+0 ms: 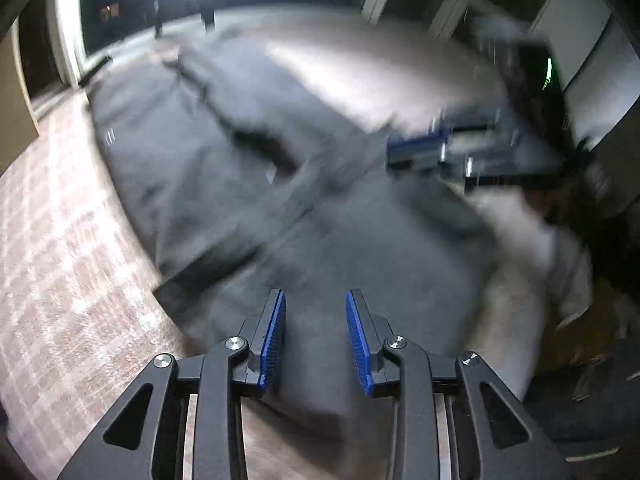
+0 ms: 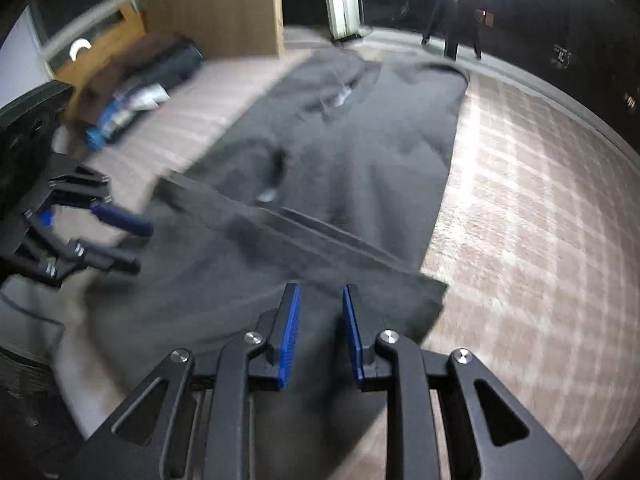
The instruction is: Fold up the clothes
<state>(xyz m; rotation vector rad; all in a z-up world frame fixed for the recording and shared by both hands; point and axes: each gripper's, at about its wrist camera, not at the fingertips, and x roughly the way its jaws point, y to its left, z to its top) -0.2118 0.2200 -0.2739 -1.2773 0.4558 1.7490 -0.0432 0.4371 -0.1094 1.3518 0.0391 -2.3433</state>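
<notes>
A pinkish checked carpet (image 2: pixel 540 208) covers the dim room's floor — one dark grey fleece garment (image 2: pixel 352 152) lies spread on it. Two grippers, left gripper (image 1: pixel 316 300) and right gripper (image 2: pixel 319 294), hover with fingers apart — empty.

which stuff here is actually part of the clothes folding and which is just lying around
Part of the job:
- dark grey garment, spread flat on the bed
- left gripper, open
- right gripper, open

Just lying about:
- blue and white packet beside the garment
- brown box behind it
- checked bedcover underneath
</notes>
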